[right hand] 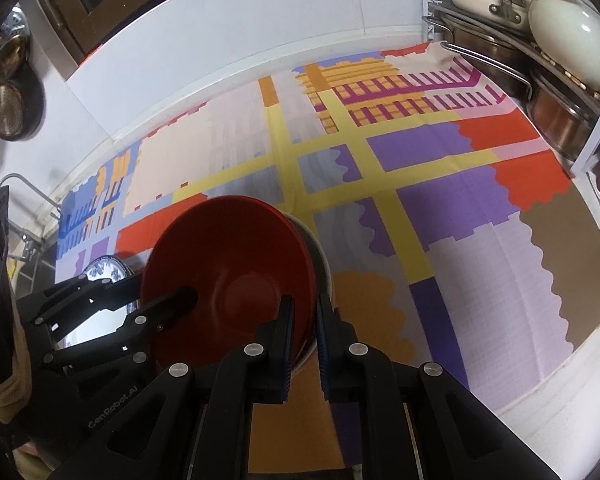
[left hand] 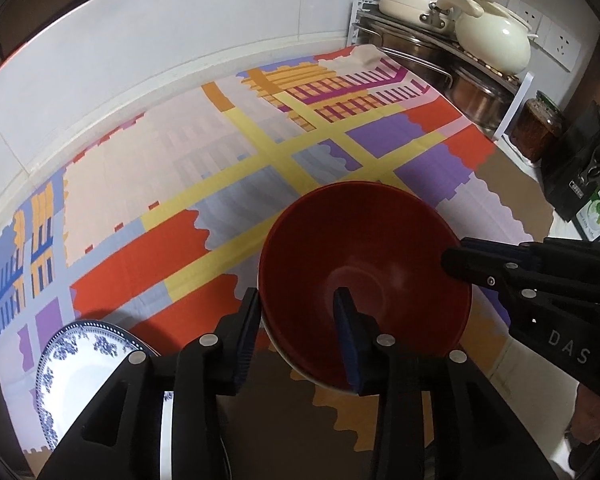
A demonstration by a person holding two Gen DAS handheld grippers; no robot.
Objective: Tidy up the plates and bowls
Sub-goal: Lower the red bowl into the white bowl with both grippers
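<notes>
Red bowl (right hand: 228,276): right fingers (right hand: 286,344) clamp its rim, left fingers (left hand: 350,340) spread astride the opposite edge.

Patterned cloth (left hand: 188,168), cream kettle (left hand: 496,40), sauce jar (left hand: 538,128).

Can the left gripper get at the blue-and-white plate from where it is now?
Probably not right away: the left gripper straddles the red bowl's rim, one finger inside, one outside. The blue-and-white plate lies just left on the cloth with nothing visible between, so it must clear the bowl first.
</notes>
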